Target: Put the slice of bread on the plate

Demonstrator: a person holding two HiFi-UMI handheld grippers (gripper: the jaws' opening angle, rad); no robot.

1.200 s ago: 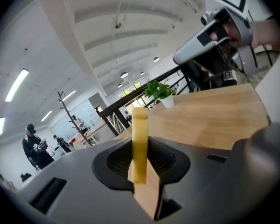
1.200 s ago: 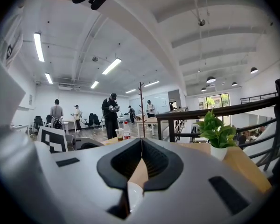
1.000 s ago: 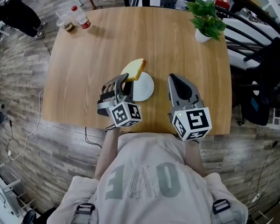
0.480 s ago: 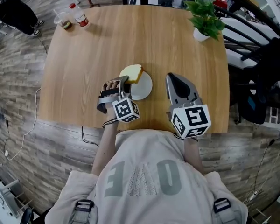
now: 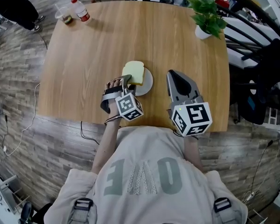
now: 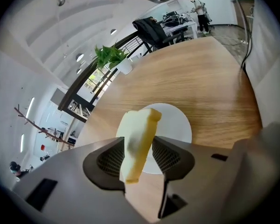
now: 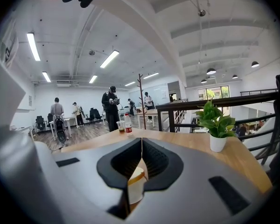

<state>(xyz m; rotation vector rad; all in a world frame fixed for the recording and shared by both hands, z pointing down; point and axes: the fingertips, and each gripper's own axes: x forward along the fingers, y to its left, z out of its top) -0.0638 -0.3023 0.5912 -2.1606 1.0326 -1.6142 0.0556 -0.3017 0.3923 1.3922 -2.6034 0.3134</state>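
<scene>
While over the plate [image 5: 149,81], bread slice [image 5: 133,72] between opening jaws of left claw [image 6: 139,149].

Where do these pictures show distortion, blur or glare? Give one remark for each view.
Head view: edges of the table bow outward, light even. Left gripper view: round dark border, the slice of bread soft with blur, the plate sharper. Right gripper view: the ceiling strip lights glare white.

Plate [image 5: 147,81] part-covered by bread slice [image 5: 133,72]; bottle [image 5: 80,10] label too small to read.
</scene>
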